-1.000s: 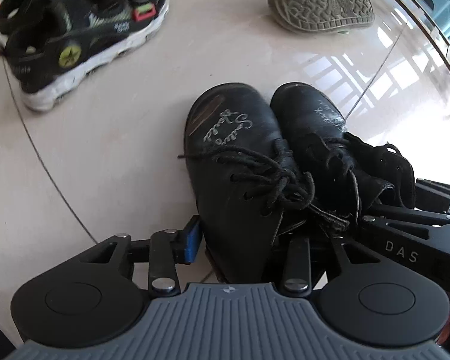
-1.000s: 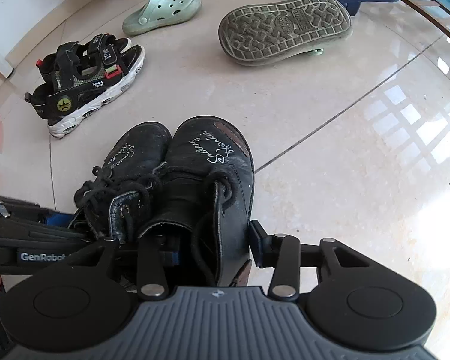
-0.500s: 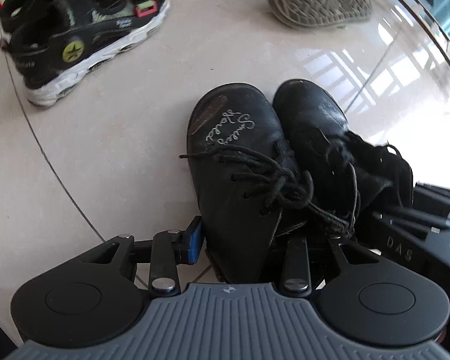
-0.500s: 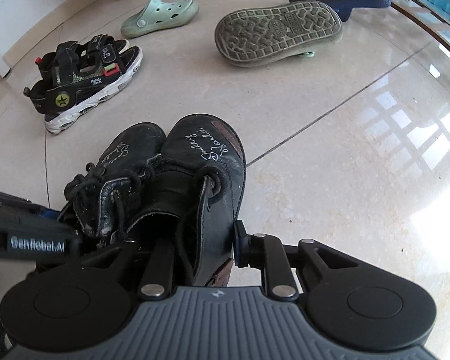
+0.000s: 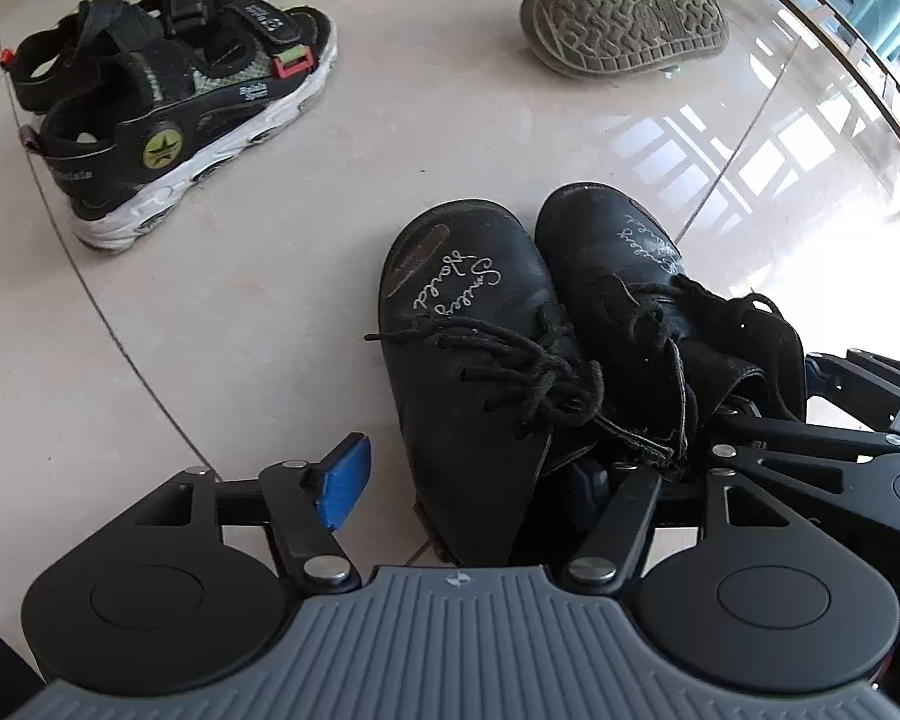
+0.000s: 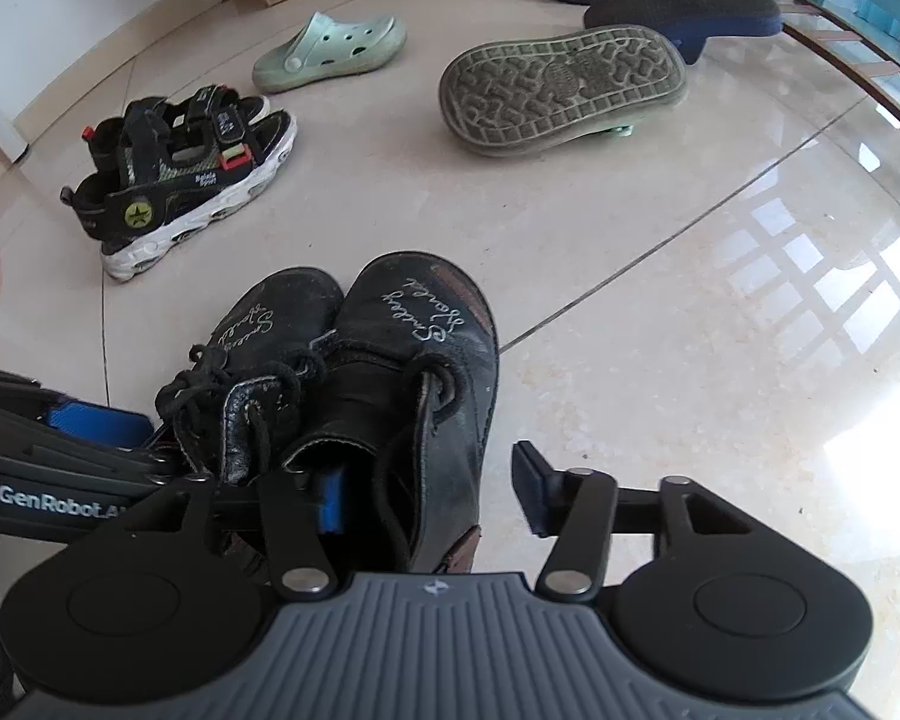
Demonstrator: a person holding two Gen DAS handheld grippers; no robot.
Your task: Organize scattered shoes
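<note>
Black leather boots stood side by side, touching, on the tiled floor (image 5: 222, 312): the left boot (image 5: 474, 348) and the right boot (image 6: 414, 372). The left hand-held gripper (image 5: 468, 480) had its fingers spread around the left boot's heel, the blue pad (image 5: 343, 480) clear of the leather. The right hand-held gripper (image 6: 429, 492) likewise stood open about the right boot. Black sandals (image 6: 174, 180), a green clog (image 6: 330, 51) and an upturned slipper (image 6: 564, 87) lay beyond.
</note>
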